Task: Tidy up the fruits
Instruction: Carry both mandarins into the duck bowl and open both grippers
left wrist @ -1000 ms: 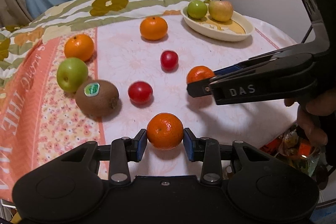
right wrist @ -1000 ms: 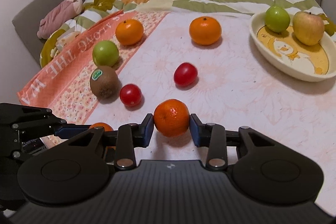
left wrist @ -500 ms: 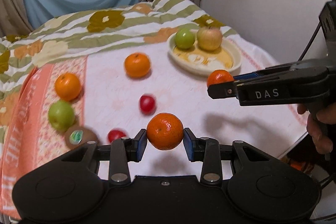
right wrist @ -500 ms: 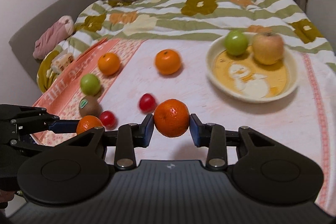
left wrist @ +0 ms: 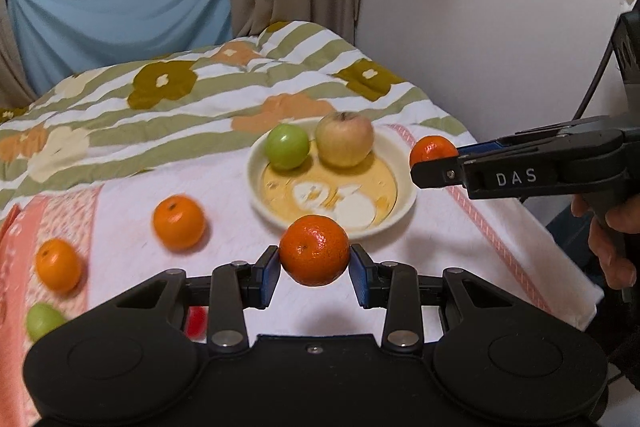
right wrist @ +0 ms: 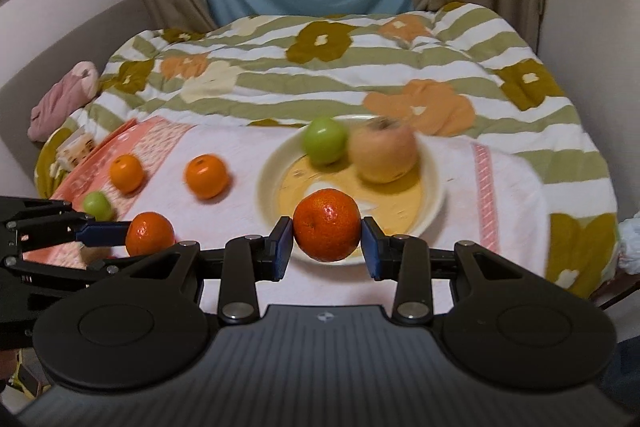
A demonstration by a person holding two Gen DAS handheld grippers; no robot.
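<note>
left wrist: left gripper [left wrist: 314, 267] clamps mandarin [left wrist: 314, 250] near bowl [left wrist: 404, 205] (background seemingly blurred).

light: soft indoor | blur: tabletop fruit smeared | edges: fisheye-bent | foreground sharp

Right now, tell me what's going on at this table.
A person holds a gripper in each hand. The left gripper is shut on one tangerine, the right gripper on another tangerine, both near the bowl holding a green apple and a yellowish apple. Other fruit lies on the cloth.
</note>
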